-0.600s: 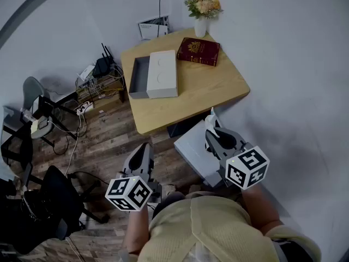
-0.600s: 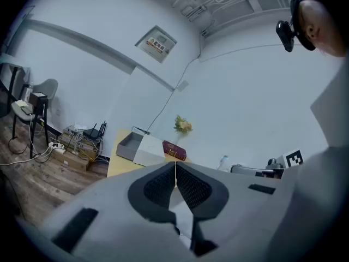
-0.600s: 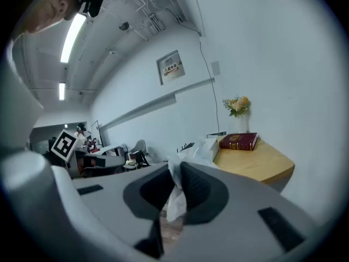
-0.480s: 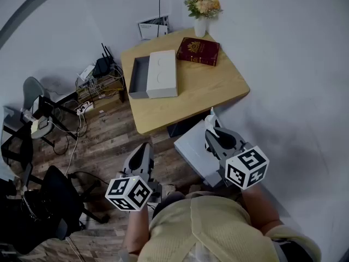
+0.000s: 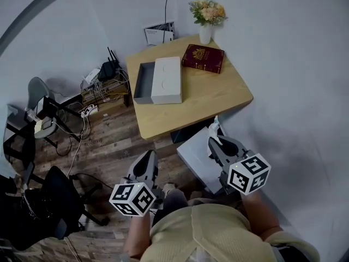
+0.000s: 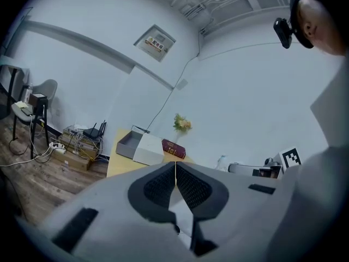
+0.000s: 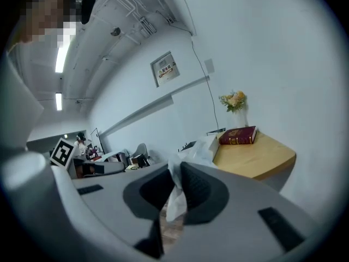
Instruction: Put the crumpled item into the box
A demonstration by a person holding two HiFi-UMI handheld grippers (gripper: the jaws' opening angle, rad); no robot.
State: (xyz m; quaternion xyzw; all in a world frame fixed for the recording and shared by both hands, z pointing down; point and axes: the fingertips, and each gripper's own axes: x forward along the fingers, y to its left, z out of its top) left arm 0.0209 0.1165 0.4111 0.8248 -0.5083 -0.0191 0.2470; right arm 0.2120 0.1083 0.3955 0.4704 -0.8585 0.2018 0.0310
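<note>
"Where the wooden table (image 5: 202, 100) stands at the far side, what lies on it?"

"The open grey box (image 5: 140, 84) at its left, with a white lid (image 5: 167, 79) against the box's right side; a red book (image 5: 203, 58) further right; a vase of flowers (image 5: 206, 21) at the far edge."

"And the grippers?"

"Both near the person, well apart from the table; the left gripper (image 6: 175, 168) has its jaws pressed together on nothing; the right gripper (image 7: 175, 173) pinches the crumpled item (image 7: 176, 198), thin and white, its jaws nearly closed on it."
</note>
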